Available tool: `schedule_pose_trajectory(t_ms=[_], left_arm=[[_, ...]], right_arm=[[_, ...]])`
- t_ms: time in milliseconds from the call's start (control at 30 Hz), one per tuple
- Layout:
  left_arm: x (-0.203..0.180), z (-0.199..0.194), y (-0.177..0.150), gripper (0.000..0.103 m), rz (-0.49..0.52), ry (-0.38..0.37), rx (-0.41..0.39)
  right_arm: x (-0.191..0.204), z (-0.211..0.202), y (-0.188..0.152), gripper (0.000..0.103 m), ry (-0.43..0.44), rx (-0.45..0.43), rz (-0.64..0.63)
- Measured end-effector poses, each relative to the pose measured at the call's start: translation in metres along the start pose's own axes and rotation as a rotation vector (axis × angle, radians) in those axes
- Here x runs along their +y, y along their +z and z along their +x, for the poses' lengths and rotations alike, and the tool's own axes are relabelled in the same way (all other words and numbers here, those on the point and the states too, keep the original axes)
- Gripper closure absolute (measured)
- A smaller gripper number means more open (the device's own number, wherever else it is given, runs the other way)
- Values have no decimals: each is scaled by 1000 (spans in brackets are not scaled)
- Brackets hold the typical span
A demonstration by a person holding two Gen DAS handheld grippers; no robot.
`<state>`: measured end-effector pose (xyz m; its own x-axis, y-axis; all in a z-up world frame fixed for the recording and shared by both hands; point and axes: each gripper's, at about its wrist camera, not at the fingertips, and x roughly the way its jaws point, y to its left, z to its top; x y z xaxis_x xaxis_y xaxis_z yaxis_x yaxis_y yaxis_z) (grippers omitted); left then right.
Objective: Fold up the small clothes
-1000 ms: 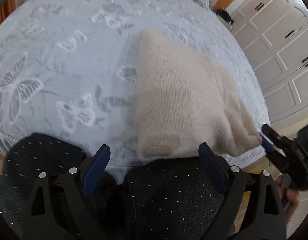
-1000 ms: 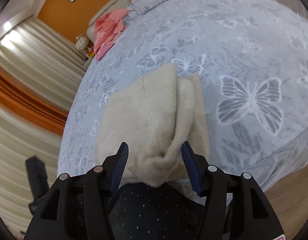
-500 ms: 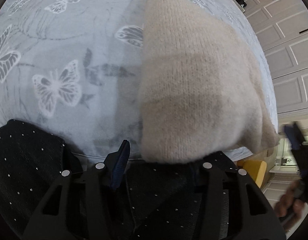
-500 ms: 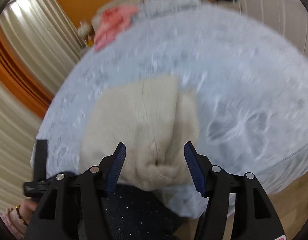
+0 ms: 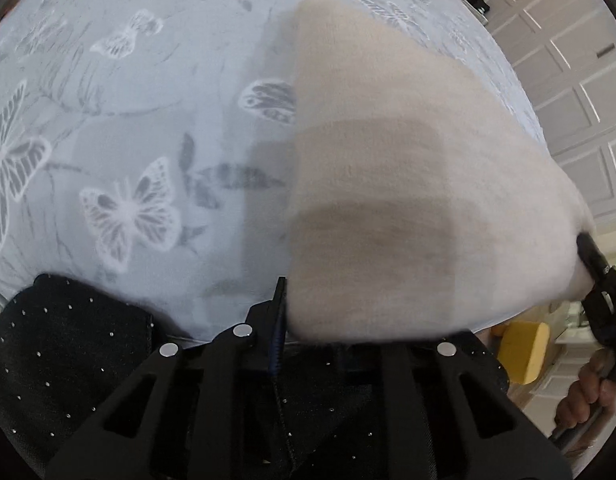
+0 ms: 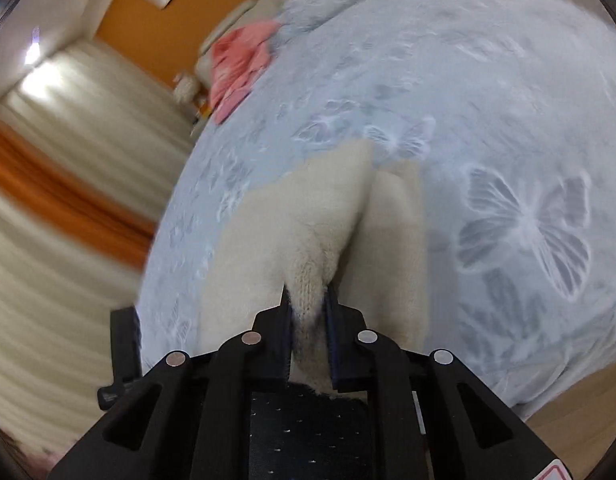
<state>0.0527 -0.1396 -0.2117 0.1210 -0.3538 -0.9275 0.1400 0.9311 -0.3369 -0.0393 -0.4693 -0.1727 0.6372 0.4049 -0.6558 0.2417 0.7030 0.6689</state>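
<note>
Your right gripper [image 6: 308, 312]: jaws drawn narrow, pinching a bunched corner of the cream knit garment [image 6: 308, 232] at the near edge of the bed [image 6: 507, 100]; the knit rises into a ridge from the pinch. Pose: angled forward and down over the bed's near edge.

Your left gripper [image 5: 339, 320]: only the left blue finger [image 5: 279, 312] shows, pressed against the garment's near hem; the other finger is hidden under the knit [image 5: 407, 200], so you cannot tell how far it is closed. Pose: low at the near edge, pointing across the bed. Your right hand [image 5: 587, 396] shows at the right of this view, wrapped round its gripper's handle.

Garment: lying on the butterfly-print bedspread [image 5: 128, 120] by the near edge, blurred.

Dark speckled fabric [image 5: 68, 360]: below both grippers, at the bed's near edge.

Pink clothing [image 6: 240, 68]: far end of the bed.

Writing: a red-edged label at the right wrist view's lower corner, unreadable.
</note>
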Motion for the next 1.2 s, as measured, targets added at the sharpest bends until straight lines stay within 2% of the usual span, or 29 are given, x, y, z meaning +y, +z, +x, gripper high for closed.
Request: schedule_pose_trajectory(t_ms=[33, 67, 100, 200, 233, 333, 367, 467, 533, 667, 800, 833, 867, 900, 933, 967, 1033, 1100, 1133, 1200], left_arm=[[2, 3, -1, 85, -8, -1, 10], [4, 9, -3, 84, -13, 4, 22], [6, 12, -4, 84, -14, 8, 27], [5, 11, -7, 77, -15, -9, 15], [7, 8, -8, 74, -16, -26, 16], [5, -18, -15, 74, 18, -115, -27], [4, -25, -16, 71, 33, -128, -39], [-4, -43, -12, 54, 49, -110, -76], [-9, -43, -3, 52, 28, -113, -81], [-24, -48, 13, 52, 4, -133, -75], [-21, -49, 8, 51, 84, -55, -36], [-13, -47, 4, 48, 90, -45, -27], [-2, -42, 0, 37, 84, -28, -22], [10, -40, -5, 32, 78, -12, -23], [19, -34, -9, 32, 70, 9, -23], [29, -26, -12, 30, 58, 38, -14], [43, -20, -17, 30, 12, 46, 19], [47, -30, -21, 32, -25, 1, 10], [43, -41, -21, 32, -11, -21, -11], [31, -65, -16, 29, 24, -67, -61]], right_arm=[[-12, 12, -2, 91, -42, 45, 4], [-28, 35, -11, 91, -110, 132, -2], [-36, 45, -17, 91, -95, 160, 7], [-32, 26, -11, 84, -33, 99, 48], [-29, 20, -9, 77, -34, 79, 51], [-14, -3, 2, 70, -85, 3, 9], [-10, -10, 7, 59, -95, -21, -9], [-1, -17, 20, 41, -114, -50, -32], [-1, -6, 31, 38, -150, -40, -35], [10, 22, 30, 37, -241, 29, -53], [22, 37, 16, 37, -220, 64, -96], [22, 43, 13, 37, -217, 83, -98], [22, 51, 11, 38, -222, 104, -103], [22, 55, 9, 42, -227, 108, -113], [23, 55, 8, 66, -227, 100, -129], [22, 54, 10, 80, -220, 97, -133], [3, 50, 14, 81, -207, 88, -50], [-9, 49, 15, 81, -194, 100, -27], [-10, 46, 15, 79, -192, 99, -23], [-3, 33, 16, 66, -199, 68, -22]])
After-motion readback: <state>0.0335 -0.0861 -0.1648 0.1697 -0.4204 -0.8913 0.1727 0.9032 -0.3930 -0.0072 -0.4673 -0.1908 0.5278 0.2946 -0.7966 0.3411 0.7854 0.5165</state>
